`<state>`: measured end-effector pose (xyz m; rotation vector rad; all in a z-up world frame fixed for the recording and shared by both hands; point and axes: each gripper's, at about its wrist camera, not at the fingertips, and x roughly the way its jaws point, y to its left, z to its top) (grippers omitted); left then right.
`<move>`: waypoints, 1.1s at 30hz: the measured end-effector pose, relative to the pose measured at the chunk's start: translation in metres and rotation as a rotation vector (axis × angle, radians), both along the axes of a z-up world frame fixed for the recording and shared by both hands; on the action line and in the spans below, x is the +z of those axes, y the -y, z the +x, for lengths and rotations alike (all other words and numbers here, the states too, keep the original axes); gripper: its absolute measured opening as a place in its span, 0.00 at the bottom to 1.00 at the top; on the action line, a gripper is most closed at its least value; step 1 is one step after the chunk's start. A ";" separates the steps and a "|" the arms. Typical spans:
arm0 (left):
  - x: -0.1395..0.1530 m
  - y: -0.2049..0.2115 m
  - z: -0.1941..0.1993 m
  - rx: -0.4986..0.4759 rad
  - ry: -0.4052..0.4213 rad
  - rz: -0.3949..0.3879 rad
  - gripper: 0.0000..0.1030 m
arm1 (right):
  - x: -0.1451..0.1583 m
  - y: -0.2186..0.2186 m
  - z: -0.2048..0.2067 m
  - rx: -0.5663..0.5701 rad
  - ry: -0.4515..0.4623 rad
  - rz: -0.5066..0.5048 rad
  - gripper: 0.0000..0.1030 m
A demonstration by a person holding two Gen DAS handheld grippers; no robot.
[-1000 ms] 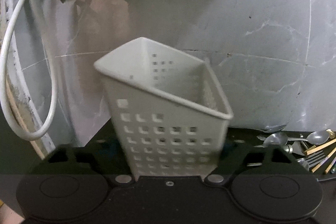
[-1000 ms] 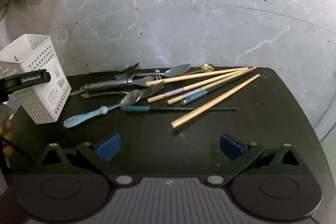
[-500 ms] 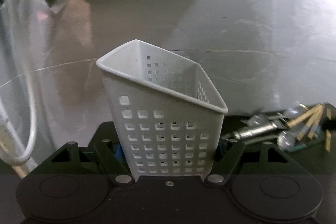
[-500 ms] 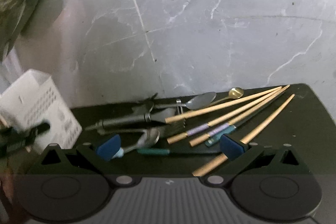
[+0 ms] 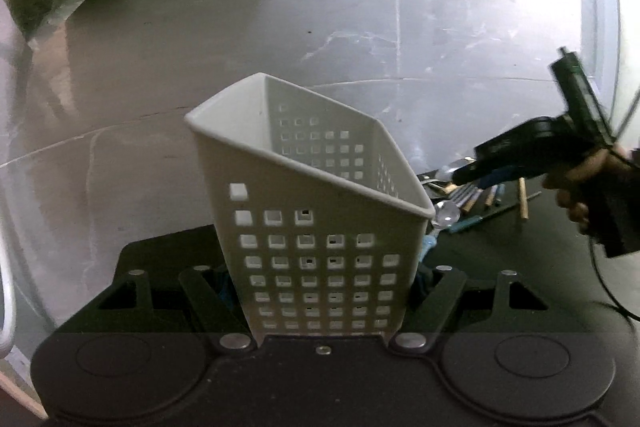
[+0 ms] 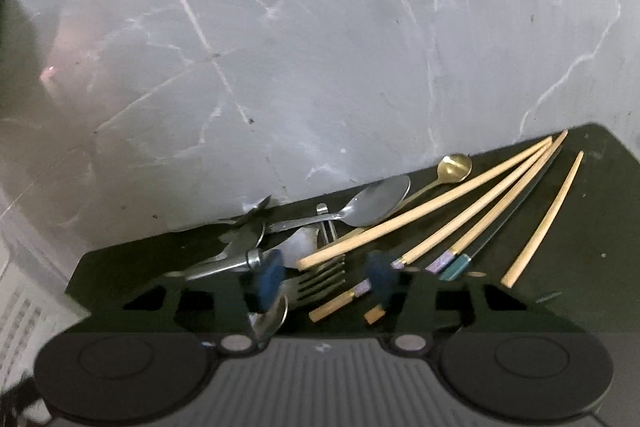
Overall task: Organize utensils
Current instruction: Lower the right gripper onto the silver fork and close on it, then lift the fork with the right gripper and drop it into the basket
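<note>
The white perforated caddy (image 5: 320, 227) stands between the fingers of the left gripper (image 5: 320, 291), clamped at its lower walls – its long axis runs upward with a slight tilt, open mouth on top, one corner turned to the camera. It is plastic, with rows of small square holes, and nothing shows inside.

Right of the caddy, the utensils lie on the dark mat (image 6: 580, 227). The right wrist view shows them fanned out: wooden chopsticks (image 6: 420, 217) pointing up and to the right, a steel spoon (image 6: 376, 207) and a small gold spoon (image 6: 454, 167) beyond them. The right gripper (image 6: 324, 279) is closing over a fork (image 6: 320, 277) (its blue pads not yet pressing anything).

Only the left wrist view shows the right gripper from outside, held in a hand (image 5: 588, 183).
</note>
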<state>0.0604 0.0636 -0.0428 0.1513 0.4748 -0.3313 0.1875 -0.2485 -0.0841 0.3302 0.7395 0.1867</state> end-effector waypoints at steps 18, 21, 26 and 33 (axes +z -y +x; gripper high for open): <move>-0.001 0.004 -0.003 0.002 -0.008 -0.015 0.74 | 0.052 -0.016 -0.041 -0.007 0.147 -0.034 0.02; -0.001 0.003 -0.002 0.007 -0.010 -0.019 0.74 | 0.094 -0.031 -0.057 0.055 0.249 -0.148 0.01; -0.002 0.004 -0.002 0.007 -0.009 -0.020 0.74 | 0.160 -0.049 -0.086 0.129 0.403 -0.309 0.01; -0.003 0.004 -0.003 0.009 -0.007 -0.019 0.74 | 0.238 -0.071 -0.134 0.309 0.548 -0.313 0.01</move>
